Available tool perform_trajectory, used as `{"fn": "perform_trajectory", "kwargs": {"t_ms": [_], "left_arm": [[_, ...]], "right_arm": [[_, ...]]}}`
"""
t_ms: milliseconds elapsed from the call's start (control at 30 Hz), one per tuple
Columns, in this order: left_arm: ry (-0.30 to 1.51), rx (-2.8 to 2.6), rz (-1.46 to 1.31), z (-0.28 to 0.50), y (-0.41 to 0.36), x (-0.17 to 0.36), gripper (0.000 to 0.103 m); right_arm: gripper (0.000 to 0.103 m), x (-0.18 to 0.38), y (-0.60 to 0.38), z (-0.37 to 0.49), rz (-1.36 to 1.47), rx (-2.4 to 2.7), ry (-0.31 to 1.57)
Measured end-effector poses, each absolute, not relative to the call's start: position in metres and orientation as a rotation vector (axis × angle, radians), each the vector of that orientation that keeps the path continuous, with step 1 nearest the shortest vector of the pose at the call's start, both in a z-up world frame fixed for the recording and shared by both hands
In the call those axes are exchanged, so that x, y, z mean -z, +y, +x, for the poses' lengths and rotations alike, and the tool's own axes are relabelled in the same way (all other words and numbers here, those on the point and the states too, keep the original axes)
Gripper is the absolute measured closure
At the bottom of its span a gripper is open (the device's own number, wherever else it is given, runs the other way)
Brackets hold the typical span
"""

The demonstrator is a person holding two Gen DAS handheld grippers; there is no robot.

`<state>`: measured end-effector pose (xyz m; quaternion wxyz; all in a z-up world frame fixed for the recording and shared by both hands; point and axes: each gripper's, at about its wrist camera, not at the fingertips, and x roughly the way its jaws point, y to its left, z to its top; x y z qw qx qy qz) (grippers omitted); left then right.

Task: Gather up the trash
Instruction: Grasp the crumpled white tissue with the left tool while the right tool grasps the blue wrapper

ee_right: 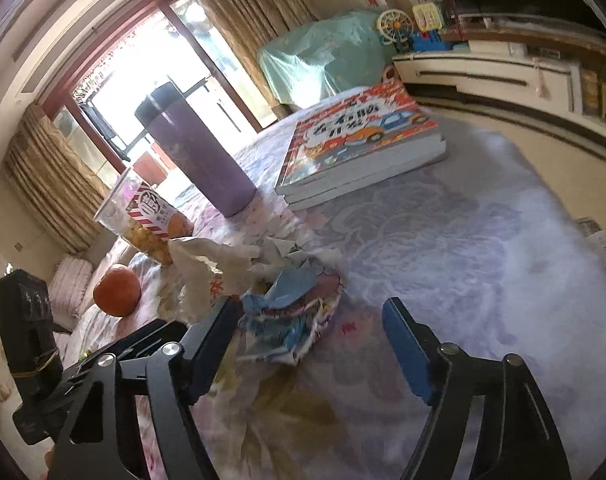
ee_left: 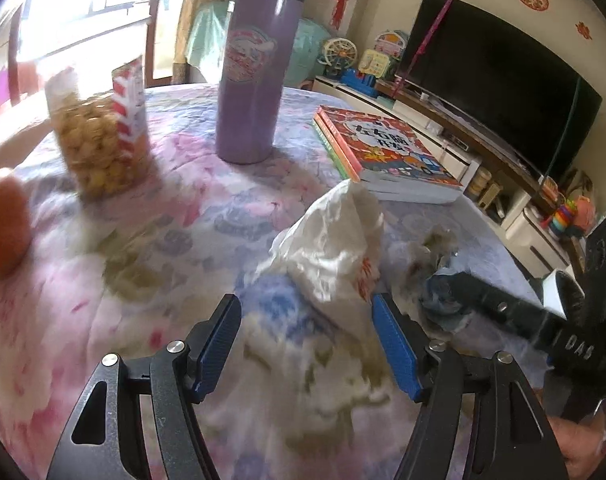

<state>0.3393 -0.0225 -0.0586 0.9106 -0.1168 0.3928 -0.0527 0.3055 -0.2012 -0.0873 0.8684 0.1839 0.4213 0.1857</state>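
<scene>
surface: table, floral cloth (ee_left: pixel 175 216)
ahead of jaws: crumpled white bag (ee_left: pixel 331 236), blue wrapper (ee_right: pixel 291 312)
beyond: purple flask (ee_left: pixel 251 76), books (ee_left: pixel 387 152), popcorn tub (ee_left: pixel 99 136)
left: orange (ee_left: pixel 3 220)

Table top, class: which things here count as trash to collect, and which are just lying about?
Trash to collect:
- crumpled white bag
- crumpled blue printed wrapper

Just lying about:
- purple flask
- stack of books
- popcorn cup
- orange

Purple flask (ee_left: pixel 249 80), books (ee_left: pixel 387 156), orange (ee_right: pixel 117 290), snack bag (ee_left: pixel 99 136) on tablecloth (ee_left: pixel 103 320).
</scene>
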Motion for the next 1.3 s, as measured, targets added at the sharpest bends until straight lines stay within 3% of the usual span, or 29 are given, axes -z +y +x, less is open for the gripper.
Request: {"fn": "perform_trajectory", "kwargs": {"t_ms": [67, 100, 133, 300, 867, 1033, 1100, 1300], "left_arm": [[0.812, 0.126, -0.229, 0.349, -0.023, 0.065, 0.050], [0.821, 0.152, -0.230, 0.355, -0.024, 0.070, 0.072], [0.841, 0.182, -0.243, 0.360, -0.024, 0.075, 0.082], [0.817, 0.218, -0.250, 0.363, -0.021, 0.077, 0.091], [0.822, 0.190, -0.217, 0.334, -0.025, 0.073, 0.099], [0.824, 0.165, -0.205, 0.285, -0.031, 0.068, 0.100], [0.820, 0.167, -0.201, 0.266, -0.036, 0.065, 0.100], [0.817, 0.189, -0.228, 0.217, -0.049, 0.055, 0.101]], "right_arm": [[0.043, 0.093, -0.197, 0.310, 0.377, -0.397, 0.904], [0.051, 0.093, -0.195, 0.311, 0.370, -0.410, 0.909], [0.061, 0.093, -0.193, 0.312, 0.363, -0.421, 0.909], [0.063, 0.094, -0.189, 0.310, 0.338, -0.407, 0.911], [0.069, 0.088, -0.199, 0.266, 0.433, -0.368, 0.865], [0.076, 0.080, -0.207, 0.235, 0.423, -0.382, 0.850], [0.086, 0.077, -0.211, 0.220, 0.407, -0.386, 0.845], [0.088, 0.076, -0.228, 0.185, 0.410, -0.398, 0.841]]}}
